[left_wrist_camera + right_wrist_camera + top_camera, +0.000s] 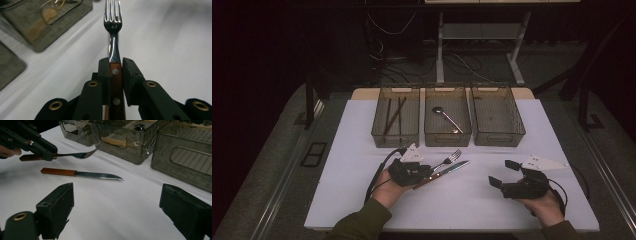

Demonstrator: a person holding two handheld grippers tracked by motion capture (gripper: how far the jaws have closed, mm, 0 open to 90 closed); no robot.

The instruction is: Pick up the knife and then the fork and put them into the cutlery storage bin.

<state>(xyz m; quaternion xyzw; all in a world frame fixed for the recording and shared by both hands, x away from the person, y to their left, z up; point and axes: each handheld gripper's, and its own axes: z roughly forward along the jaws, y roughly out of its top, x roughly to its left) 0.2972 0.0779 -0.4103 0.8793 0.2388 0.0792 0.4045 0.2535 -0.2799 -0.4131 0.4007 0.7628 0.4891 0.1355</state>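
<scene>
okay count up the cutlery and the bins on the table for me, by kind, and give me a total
Forks: 1, the fork clamped by its wooden handle in the left gripper
Knives: 1, the knife lying on the white table
Spoons: 1, the spoon in the middle bin
Chopsticks: 2, the chopsticks in the left bin
Bins: 3, counting the right bin
Total: 8

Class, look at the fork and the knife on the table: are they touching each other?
Apart. In the right gripper view, the fork, held by the left gripper, hangs above the table, with white table showing between it and the knife.
</scene>
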